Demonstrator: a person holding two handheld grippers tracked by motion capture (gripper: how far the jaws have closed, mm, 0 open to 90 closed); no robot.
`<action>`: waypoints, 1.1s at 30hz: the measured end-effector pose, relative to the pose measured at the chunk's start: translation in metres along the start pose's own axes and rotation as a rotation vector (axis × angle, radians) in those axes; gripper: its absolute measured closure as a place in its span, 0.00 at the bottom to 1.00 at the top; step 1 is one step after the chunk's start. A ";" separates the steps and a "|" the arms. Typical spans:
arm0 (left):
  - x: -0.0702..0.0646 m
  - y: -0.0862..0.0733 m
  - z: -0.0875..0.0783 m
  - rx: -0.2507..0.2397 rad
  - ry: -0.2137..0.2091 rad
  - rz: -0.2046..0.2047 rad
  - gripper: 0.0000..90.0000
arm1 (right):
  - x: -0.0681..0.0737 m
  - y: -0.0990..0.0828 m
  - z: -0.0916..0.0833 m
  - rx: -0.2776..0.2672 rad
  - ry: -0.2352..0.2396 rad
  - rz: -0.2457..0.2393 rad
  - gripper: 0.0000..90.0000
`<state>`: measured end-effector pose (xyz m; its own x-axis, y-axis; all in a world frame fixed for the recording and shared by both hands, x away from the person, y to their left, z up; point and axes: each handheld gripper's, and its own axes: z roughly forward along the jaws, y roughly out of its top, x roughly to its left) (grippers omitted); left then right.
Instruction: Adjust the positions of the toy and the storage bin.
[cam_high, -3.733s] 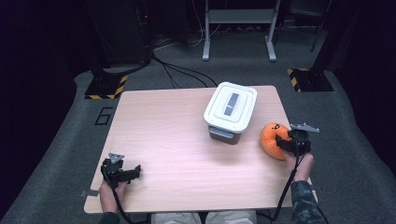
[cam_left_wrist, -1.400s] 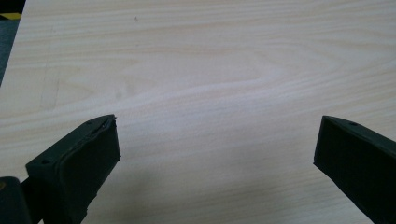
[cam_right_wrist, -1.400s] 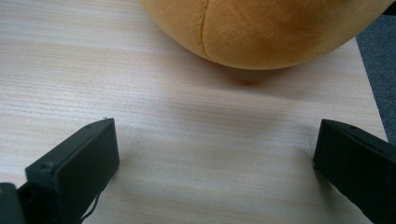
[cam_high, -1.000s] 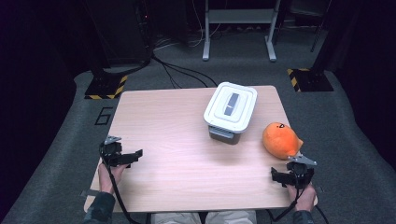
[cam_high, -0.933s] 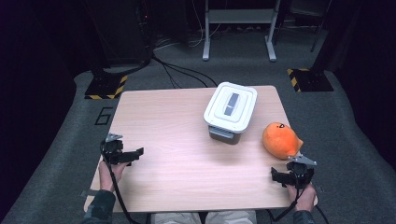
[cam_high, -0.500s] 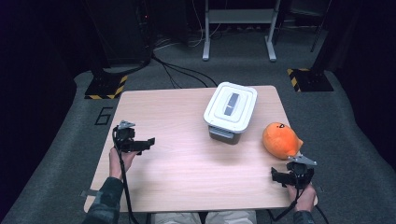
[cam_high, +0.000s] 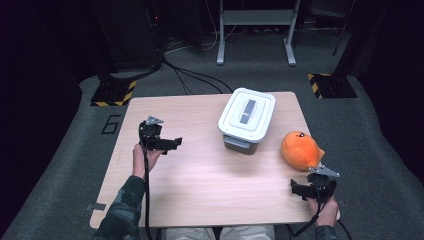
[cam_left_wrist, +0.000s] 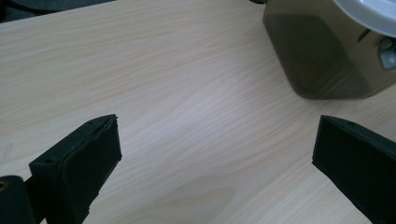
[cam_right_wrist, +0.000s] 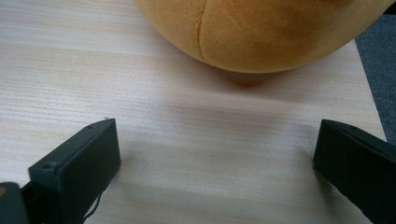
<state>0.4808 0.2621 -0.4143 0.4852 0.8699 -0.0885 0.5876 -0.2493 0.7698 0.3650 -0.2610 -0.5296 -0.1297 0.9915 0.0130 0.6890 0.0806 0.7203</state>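
At left, the left hand-held gripper (cam_high: 172, 144) hovers over the wooden surface (cam_high: 200, 195), jaws spread wide and holding nothing, aimed toward the box (cam_high: 246, 120). Left gripper view: bare surface between the 2 jaws, box's grey-brown wall (cam_left_wrist: 322, 56) ahead at upper right. Box sits at centre, white lid (cam_high: 247, 108) on. Orange plush (cam_high: 300, 149) lies near the right edge, apart from the box. Right hand-held gripper (cam_high: 295, 188) just in front of the plush at the near right corner, jaws released, empty; plush (cam_right_wrist: 266, 32) close ahead, not touching.
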 end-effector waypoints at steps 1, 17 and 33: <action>0.000 0.000 0.000 0.000 0.000 0.000 0.01 | 0.000 0.000 0.000 0.000 0.000 0.000 0.00; -0.020 0.034 0.028 0.002 -0.052 0.023 0.00 | 0.000 0.000 0.000 0.000 -0.002 0.000 0.00; -0.045 0.070 0.052 0.012 -0.084 0.055 0.00 | -0.001 0.000 0.000 -0.001 -0.006 0.005 0.01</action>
<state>0.5340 0.1838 -0.3887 0.5691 0.8162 -0.0994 0.5662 -0.3014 0.7672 0.3649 -0.2618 -0.5293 -0.1222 0.9924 0.0128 0.6887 0.0755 0.7211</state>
